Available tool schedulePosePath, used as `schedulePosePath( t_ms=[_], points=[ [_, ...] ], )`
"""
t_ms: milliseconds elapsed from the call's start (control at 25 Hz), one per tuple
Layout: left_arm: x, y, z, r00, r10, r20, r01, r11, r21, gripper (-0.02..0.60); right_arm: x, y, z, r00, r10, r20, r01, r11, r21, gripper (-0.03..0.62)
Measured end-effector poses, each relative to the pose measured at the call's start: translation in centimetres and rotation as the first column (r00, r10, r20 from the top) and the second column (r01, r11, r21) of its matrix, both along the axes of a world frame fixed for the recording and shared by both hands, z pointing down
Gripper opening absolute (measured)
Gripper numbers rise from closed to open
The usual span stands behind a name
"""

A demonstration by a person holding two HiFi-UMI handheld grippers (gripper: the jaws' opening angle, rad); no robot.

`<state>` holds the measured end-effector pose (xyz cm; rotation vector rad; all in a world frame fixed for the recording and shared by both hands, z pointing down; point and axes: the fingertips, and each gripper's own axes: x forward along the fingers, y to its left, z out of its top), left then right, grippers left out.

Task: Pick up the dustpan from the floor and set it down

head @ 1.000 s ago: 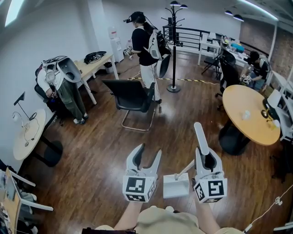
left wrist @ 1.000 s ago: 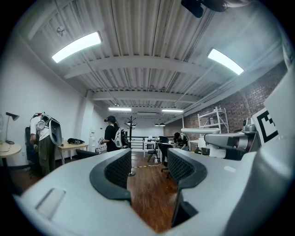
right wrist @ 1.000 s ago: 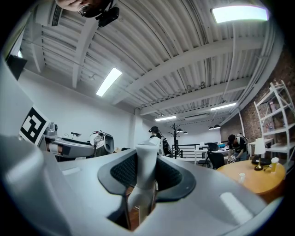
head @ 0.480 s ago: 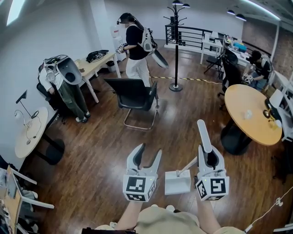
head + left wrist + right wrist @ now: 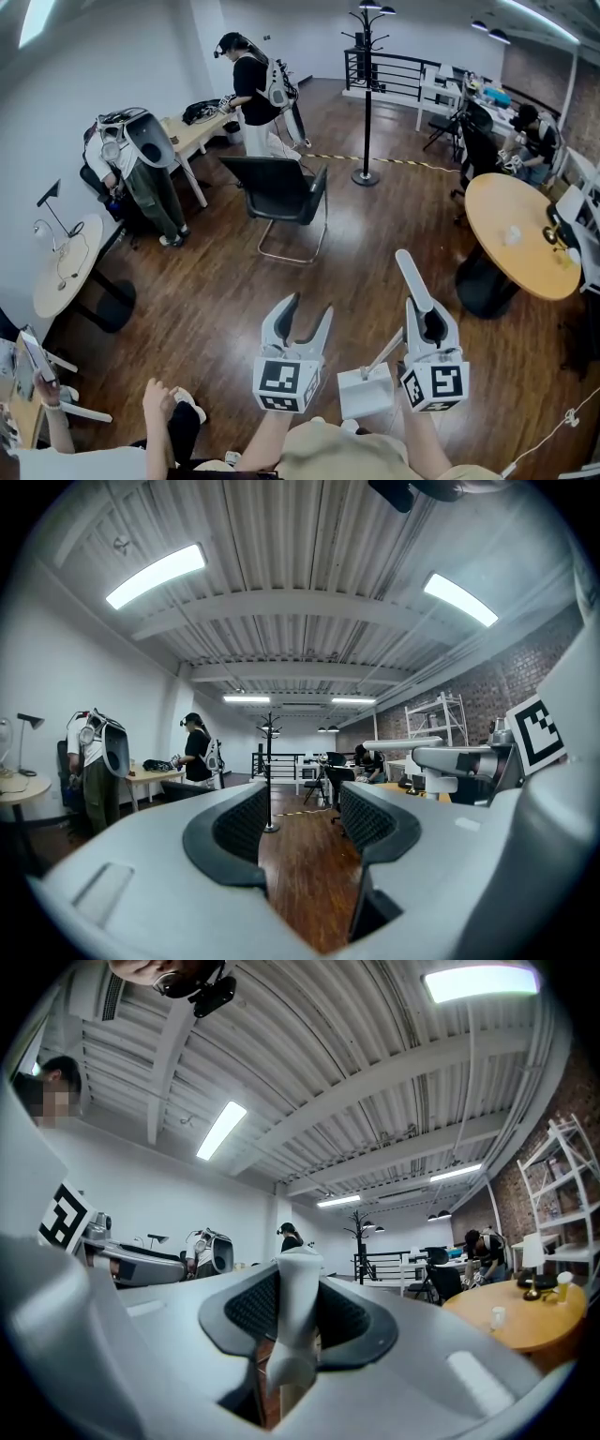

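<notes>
My right gripper [image 5: 418, 309] [image 5: 298, 1314] is shut on the white handle of the dustpan [image 5: 410, 279], which sticks out up and to the left past the jaws. In the right gripper view the handle [image 5: 298, 1288] stands upright between the dark pads. The dustpan's white pan [image 5: 366, 392] shows low between my two grippers, tilted, with a pale rod [image 5: 385, 352] running up toward the right gripper. Whether the pan touches the floor I cannot tell. My left gripper [image 5: 306, 311] [image 5: 302, 819] is open and empty, level over the wood floor.
A black chair [image 5: 281, 192] stands ahead, with a coat stand [image 5: 367, 94] behind it. A round wooden table [image 5: 516, 234] is at the right and a smaller one [image 5: 66, 262] at the left. People stand at the far desk [image 5: 248, 89], and a hand [image 5: 159, 403] shows at the lower left.
The person in the background has walked left to the desk. A hand and a knee have come into view at the lower left. The pan has tilted a little; both grippers have kept still.
</notes>
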<state>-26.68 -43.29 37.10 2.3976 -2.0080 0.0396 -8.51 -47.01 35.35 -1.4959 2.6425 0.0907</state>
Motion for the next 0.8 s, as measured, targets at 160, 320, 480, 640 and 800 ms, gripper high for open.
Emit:
schedulePosePath(
  t_ms=[160, 320, 480, 640, 800],
  points=[
    [-0.3, 0.3, -0.1, 1.0, -0.013, 0.002, 0.013, 1.0, 0.002, 0.236, -0.7, 0.1, 0.1, 1.0, -0.02, 0.0, 0.02, 1.0, -0.004, 0.106],
    [-0.8, 0.6, -0.1, 1.0, -0.026, 0.006, 0.026, 1.0, 0.0, 0.236, -1.4, 0.0, 0.3, 0.999, -0.036, 0.0, 0.036, 0.999, -0.007, 0.106],
    [-1.8, 1.1, -0.3, 0.998, -0.056, 0.006, 0.056, 0.998, 0.005, 0.235, -2.5, 0.1, 0.4, 0.998, -0.061, 0.004, 0.061, 0.998, -0.004, 0.106],
    [-2.8, 1.5, -0.1, 0.997, -0.08, 0.004, 0.08, 0.997, 0.005, 0.233, -3.1, -0.1, 0.5, 0.997, -0.075, 0.007, 0.075, 0.997, 0.001, 0.106],
    [-2.9, 1.5, 0.1, 0.997, -0.082, -0.001, 0.082, 0.997, 0.003, 0.232, -2.8, -0.5, 0.6, 0.998, -0.067, 0.017, 0.067, 0.998, 0.0, 0.106]
  ],
)
